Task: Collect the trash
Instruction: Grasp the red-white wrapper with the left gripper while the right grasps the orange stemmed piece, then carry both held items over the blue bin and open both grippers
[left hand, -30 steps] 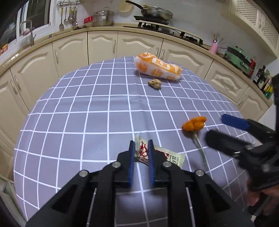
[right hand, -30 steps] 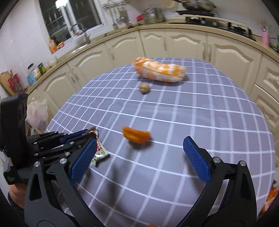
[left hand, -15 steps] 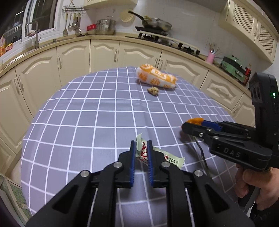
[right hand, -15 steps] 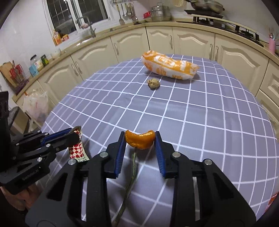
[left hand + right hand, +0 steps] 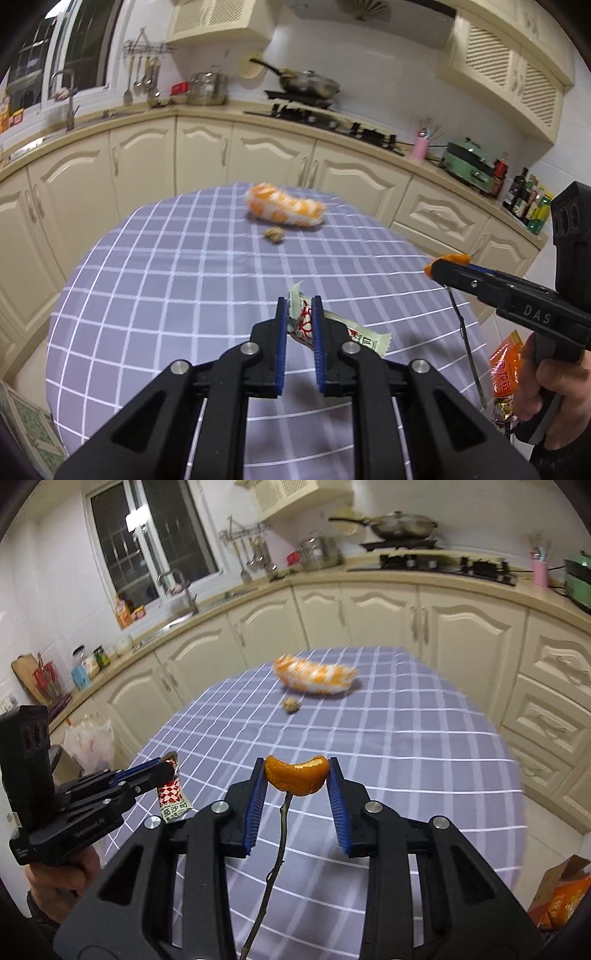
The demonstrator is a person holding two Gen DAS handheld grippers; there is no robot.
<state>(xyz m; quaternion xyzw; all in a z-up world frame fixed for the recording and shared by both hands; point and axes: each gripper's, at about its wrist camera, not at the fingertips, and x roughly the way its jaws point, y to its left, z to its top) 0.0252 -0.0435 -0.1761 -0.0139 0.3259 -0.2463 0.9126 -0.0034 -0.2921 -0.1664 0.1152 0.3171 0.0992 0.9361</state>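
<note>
left gripper (image 5: pixel 298 317) clamped on wrapper (image 5: pixel 332 328) | right gripper (image 5: pixel 296 782) clamped on peel (image 5: pixel 296 780), stem hanging down | orange bag (image 5: pixel 316 677) remains upper centre, long axis left-right on worktop (image 5: pixel 406 746), nearer neither gripper

Matt black plastic gripper arms carry ribbed blue rubbery fingers (image 5: pixel 281 332) and shiny metal pivot screws (image 5: pixel 249 348). The snack wrapper (image 5: pixel 332 326) looks glossy and crinkled. The orange peel (image 5: pixel 296 777) is dimpled, its twig (image 5: pixel 275 867) rough. A smooth checked tablecloth (image 5: pixel 166 280) covers the counter.
</note>
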